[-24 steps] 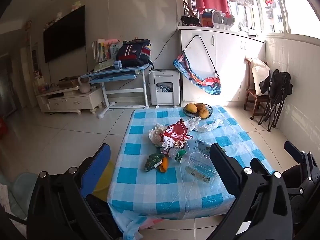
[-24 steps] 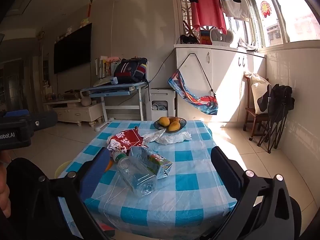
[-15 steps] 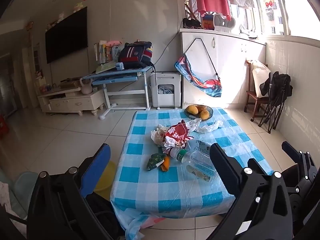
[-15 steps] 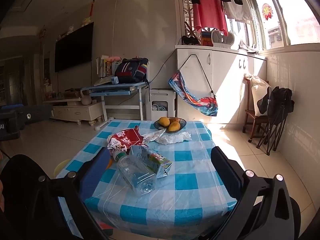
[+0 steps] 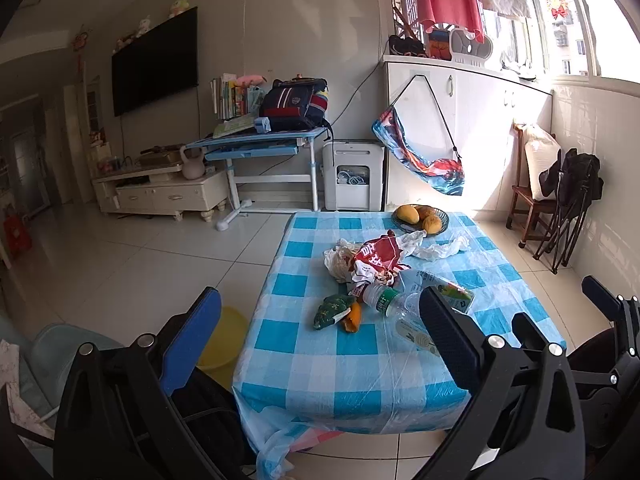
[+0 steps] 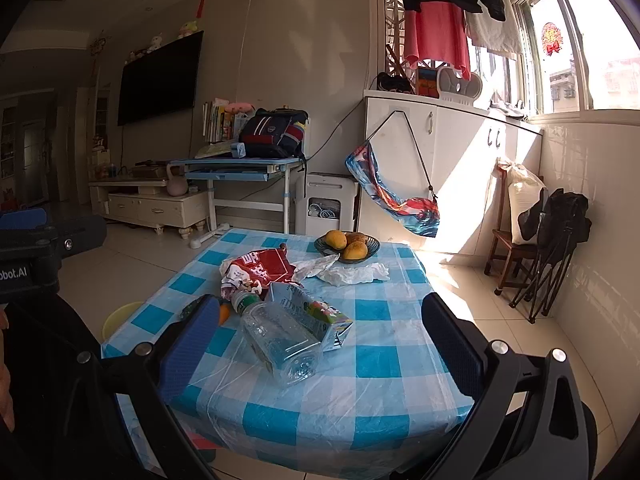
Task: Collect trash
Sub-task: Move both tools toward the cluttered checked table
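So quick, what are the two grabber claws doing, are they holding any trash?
Left gripper: open, holding nothing.
Right gripper: open, holding nothing; the plastic bottle lies on the table beyond it.

From my left wrist view, my own right finger [image 5: 448, 340] covers part of the plastic bottle [image 5: 394, 308] and the juice carton [image 5: 448, 286]. The yellow basin [image 5: 224, 338] sits half behind the table [image 5: 320, 352]. Print on the red snack bag [image 6: 260, 270] is too small to read.

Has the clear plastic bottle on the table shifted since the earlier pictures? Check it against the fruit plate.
No. The clear plastic bottle lies as before beside the juice carton, in the same place relative to the fruit plate.
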Available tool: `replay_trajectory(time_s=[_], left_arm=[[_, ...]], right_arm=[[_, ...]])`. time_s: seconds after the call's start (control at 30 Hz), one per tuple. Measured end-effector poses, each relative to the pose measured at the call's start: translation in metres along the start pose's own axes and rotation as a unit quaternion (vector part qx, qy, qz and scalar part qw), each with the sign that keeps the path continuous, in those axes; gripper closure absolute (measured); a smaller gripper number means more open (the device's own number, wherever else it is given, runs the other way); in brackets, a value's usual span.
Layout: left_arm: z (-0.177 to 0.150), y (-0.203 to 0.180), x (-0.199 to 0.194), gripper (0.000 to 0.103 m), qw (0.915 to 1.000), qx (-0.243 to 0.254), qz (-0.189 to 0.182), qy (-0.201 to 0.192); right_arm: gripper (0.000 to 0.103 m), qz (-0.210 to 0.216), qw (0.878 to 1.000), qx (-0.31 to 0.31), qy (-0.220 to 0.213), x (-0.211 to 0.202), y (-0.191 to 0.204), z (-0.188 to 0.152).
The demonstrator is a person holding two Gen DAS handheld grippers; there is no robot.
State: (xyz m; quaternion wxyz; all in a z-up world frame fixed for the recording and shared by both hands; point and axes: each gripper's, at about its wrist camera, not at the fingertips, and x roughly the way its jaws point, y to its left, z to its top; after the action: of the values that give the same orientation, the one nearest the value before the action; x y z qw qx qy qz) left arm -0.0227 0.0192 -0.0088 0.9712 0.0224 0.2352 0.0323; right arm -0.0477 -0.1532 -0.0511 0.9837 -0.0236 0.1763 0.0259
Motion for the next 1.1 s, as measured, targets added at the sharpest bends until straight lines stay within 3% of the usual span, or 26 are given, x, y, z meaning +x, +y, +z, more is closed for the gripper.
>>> replay_trajectory(time_s=[1.1], left_arm=[[-0.0093, 0.0057, -0.0017, 0.007, 1.0, -0.007, 0.0, 0.007]], right_arm=[[0.006, 0.008, 1.0, -0.004, 0.009, -0.0002, 0.0022, -0.0005]])
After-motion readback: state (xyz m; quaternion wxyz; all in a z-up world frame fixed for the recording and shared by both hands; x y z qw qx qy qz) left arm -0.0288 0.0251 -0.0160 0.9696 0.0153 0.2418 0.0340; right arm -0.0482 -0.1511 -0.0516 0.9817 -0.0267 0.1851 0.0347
